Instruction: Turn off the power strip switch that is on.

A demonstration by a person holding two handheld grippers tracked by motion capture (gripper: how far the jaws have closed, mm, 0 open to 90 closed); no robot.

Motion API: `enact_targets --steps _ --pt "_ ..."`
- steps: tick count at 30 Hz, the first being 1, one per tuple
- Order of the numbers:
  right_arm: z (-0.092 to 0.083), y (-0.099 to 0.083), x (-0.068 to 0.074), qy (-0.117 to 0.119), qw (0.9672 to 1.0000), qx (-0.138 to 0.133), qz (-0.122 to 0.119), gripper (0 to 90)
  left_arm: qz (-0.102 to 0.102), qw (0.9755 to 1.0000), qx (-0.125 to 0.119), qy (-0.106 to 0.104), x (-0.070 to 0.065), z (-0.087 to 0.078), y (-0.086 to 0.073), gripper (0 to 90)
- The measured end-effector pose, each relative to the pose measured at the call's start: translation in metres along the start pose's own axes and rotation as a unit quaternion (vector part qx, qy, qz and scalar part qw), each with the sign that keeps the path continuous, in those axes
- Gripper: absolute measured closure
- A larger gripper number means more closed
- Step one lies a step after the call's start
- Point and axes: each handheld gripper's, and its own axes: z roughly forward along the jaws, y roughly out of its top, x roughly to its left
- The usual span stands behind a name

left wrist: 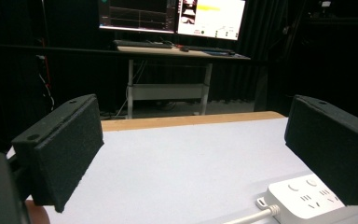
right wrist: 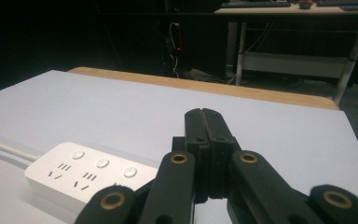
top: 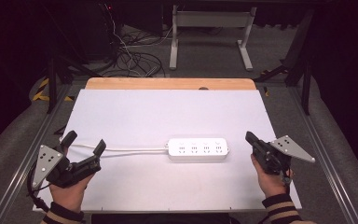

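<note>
A white power strip (top: 198, 149) lies flat in the middle of the white table (top: 168, 112), its white cable (top: 130, 150) running off to the left. My left gripper (top: 85, 144) rests at the table's left front, jaws wide apart with nothing between them; the cable passes just beyond its tips. In the left gripper view the strip's end (left wrist: 307, 196) shows by the right jaw. My right gripper (top: 251, 138) sits to the right of the strip, apart from it, jaws pressed together and empty. The strip (right wrist: 84, 177) lies left of those jaws (right wrist: 203, 116) in the right gripper view.
The table's wooden far edge (top: 168, 84) borders a floor with tangled cables (top: 135, 56) and a white desk frame (top: 209, 32). Monitors (left wrist: 172, 16) stand on a desk beyond. Metal rails (top: 23, 163) run along both sides of the table.
</note>
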Motion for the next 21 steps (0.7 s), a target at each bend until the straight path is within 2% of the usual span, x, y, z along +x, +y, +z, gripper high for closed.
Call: enact_targets --steps 11,14,18,21 --pt "-0.002 0.005 -0.001 0.000 0.9999 0.011 -0.010 90.0 0.003 1.0000 0.005 0.000 -0.001 0.001 0.000 5.1" --pt "-0.001 0.016 0.001 0.004 0.9995 0.019 -0.023 90.0 0.004 1.0000 0.003 -0.002 -0.001 0.000 0.000 5.2" --pt "0.001 0.027 0.007 0.011 0.9992 0.017 -0.034 90.0 -0.001 1.0000 0.001 -0.002 0.001 -0.001 0.000 5.4" --pt "0.004 0.042 0.021 0.037 0.9979 0.017 -0.050 90.0 -0.002 1.0000 0.004 -0.003 0.001 0.001 0.000 5.5"
